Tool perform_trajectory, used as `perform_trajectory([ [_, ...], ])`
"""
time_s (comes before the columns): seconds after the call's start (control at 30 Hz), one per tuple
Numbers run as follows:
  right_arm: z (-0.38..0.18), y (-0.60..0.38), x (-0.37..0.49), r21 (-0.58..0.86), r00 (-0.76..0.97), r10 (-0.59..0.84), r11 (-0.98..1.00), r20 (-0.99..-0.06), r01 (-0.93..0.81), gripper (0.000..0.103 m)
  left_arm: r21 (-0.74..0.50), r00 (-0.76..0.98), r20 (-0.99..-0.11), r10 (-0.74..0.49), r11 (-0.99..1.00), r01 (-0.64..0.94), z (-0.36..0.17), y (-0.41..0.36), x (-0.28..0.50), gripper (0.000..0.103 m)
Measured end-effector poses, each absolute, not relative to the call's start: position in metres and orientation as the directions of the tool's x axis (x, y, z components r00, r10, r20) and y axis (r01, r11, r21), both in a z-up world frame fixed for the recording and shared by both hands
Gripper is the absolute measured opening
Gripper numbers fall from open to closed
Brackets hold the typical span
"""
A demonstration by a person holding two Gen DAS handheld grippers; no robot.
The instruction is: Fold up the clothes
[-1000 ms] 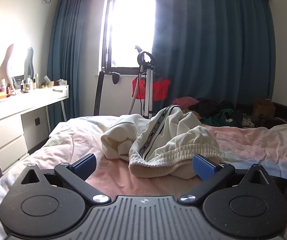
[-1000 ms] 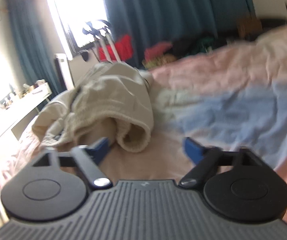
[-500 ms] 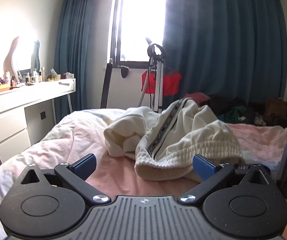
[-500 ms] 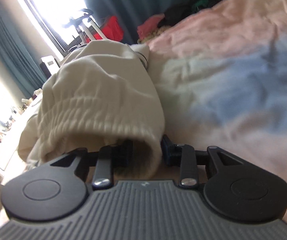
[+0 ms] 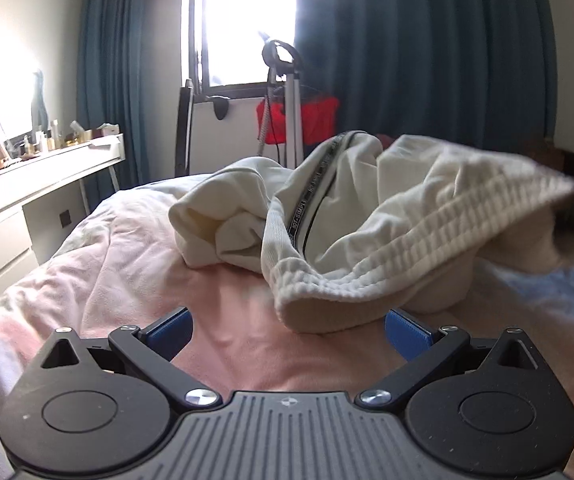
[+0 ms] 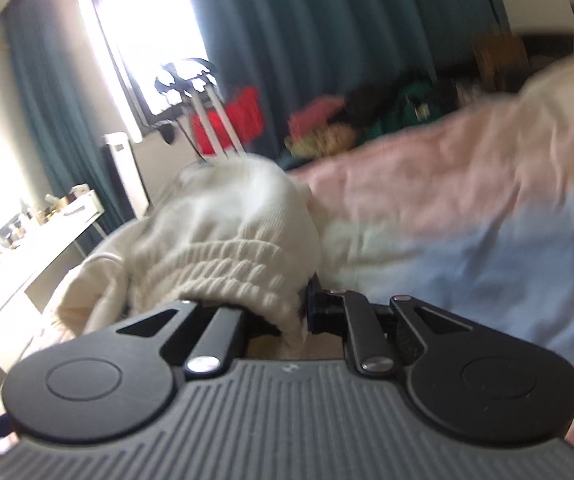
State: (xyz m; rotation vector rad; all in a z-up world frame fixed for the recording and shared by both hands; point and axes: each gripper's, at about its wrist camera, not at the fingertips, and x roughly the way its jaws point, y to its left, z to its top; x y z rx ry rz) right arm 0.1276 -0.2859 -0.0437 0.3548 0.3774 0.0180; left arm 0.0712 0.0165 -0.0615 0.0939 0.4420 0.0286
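Closing on the ribbed waistband of the soft, floppy cream sweatpants (image 6: 227, 256), the right gripper (image 6: 299, 312) pinches it, while the left gripper (image 5: 287, 328), spread wide, should take the thick waistband's near end.

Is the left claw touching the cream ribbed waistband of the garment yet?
Apart. In the left wrist view the left claw stands open, its blue pads on either side of the cream ribbed waistband, with pink bedsheet visible between pads and fabric.

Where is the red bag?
In the left wrist view, the red bag hangs behind the bed, below the window, beside a silver stand.
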Motion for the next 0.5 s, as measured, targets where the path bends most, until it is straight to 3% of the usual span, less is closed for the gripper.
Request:
perform_trajectory([
  [0.1,-0.014,-0.287,0.093,0.297,0.948,0.079,0.955,-0.309,0.017,0.012,0.199,0.914,-0.402,0.054,0.980,0.029,-0.062,0.004,0.059,0.103],
  [0.3,0.016,-0.307,0.039,0.363,0.957,0.102,0.932,-0.270,0.003,0.012,0.354,0.909,-0.417,0.004,0.922,0.158,-0.074,-0.027,0.035,0.103],
  [0.5,0.012,-0.322,-0.002,0.344,0.965,0.073,0.939,-0.252,0.019,0.013,0.524,0.932,-0.352,0.086,0.843,0.120,-0.092,-0.053,0.035,0.103],
])
